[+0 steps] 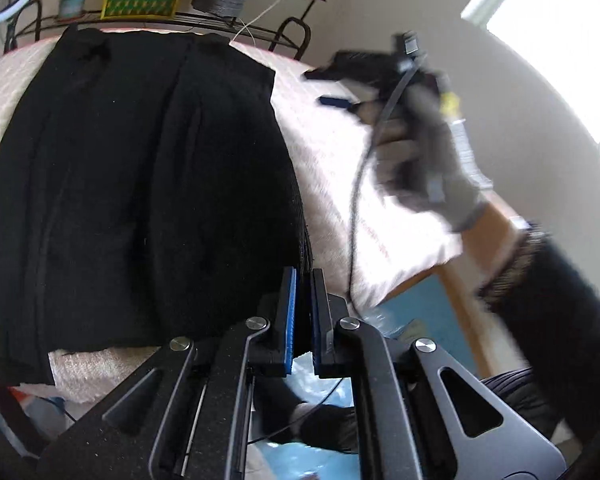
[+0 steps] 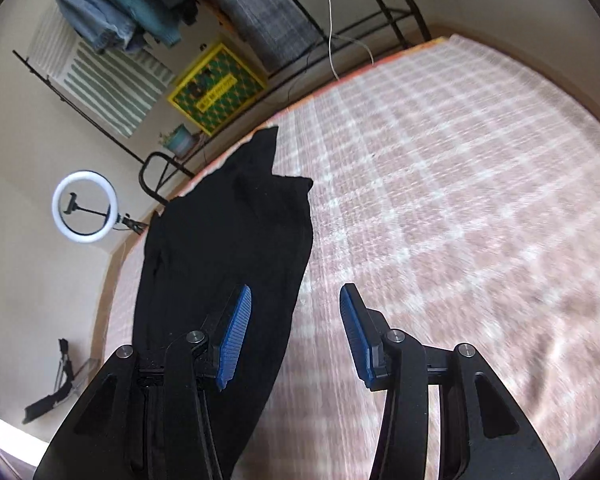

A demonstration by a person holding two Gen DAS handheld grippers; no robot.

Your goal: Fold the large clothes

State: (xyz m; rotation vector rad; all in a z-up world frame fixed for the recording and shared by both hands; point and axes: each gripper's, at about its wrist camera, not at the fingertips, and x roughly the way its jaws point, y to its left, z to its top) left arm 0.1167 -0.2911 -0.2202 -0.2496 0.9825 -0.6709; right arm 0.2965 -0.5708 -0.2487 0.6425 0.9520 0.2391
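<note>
Left claw sits at the near right corner of the black garment — fingers drawn narrow, a slim gap between the blue pads, and whether the ribbed hem is caught there I cannot tell. The garment lies folded into a long flat strip on the pink checked bed, running away toward the black rail. Right claw hangs above the bed, fingers spread wide and gripping nothing — the garment's right edge passes under its left pad, bare bedspread under the other. In the left view the right claw shows blurred, held in a gloved hand.
</note>
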